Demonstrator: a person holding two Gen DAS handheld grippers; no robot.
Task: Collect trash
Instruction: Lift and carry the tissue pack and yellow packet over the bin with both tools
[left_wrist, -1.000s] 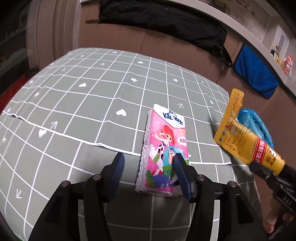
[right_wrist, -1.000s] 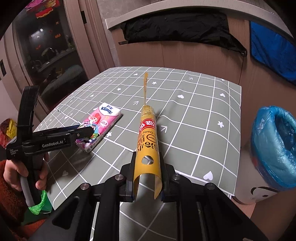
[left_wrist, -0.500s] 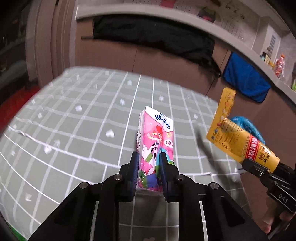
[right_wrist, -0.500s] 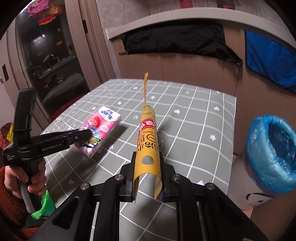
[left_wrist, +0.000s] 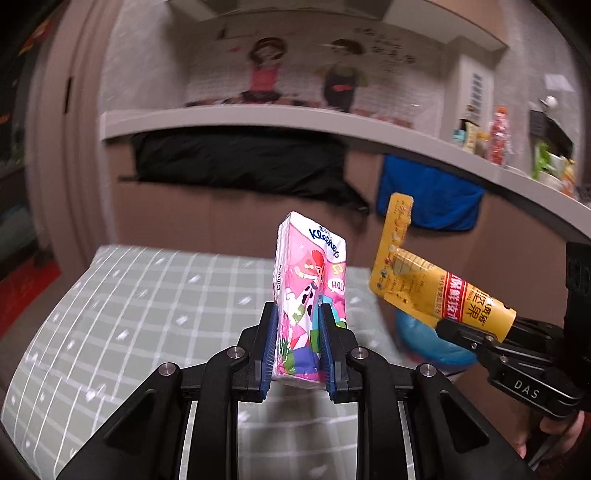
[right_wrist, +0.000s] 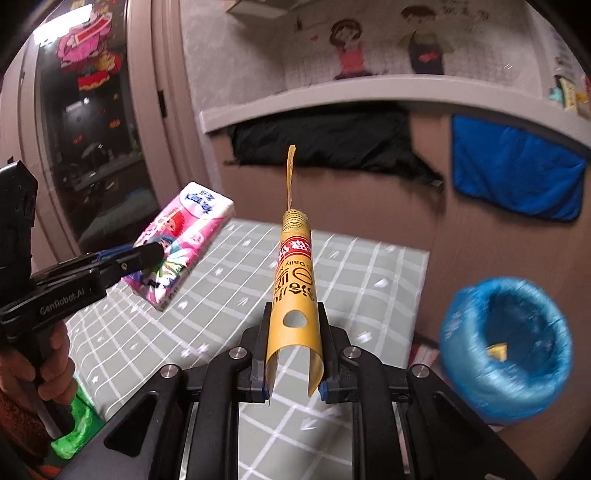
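The left gripper (left_wrist: 298, 347) is pinching a pink, cartoon-printed soft pack of tissues (left_wrist: 312, 291) between its blue pads, holding it upright in the air above the grey-green grid-patterned tablecloth (left_wrist: 129, 314). The right gripper (right_wrist: 293, 373) is pinching a curled yellow cardboard package (right_wrist: 293, 295), pointing forward over the cloth. A bin lined with a blue plastic bag (right_wrist: 506, 350) is standing beside the table's right edge.

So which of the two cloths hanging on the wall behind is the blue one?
The smaller cloth on the right, past the bed's end, is bright blue. The long cloth under the shelf is black.
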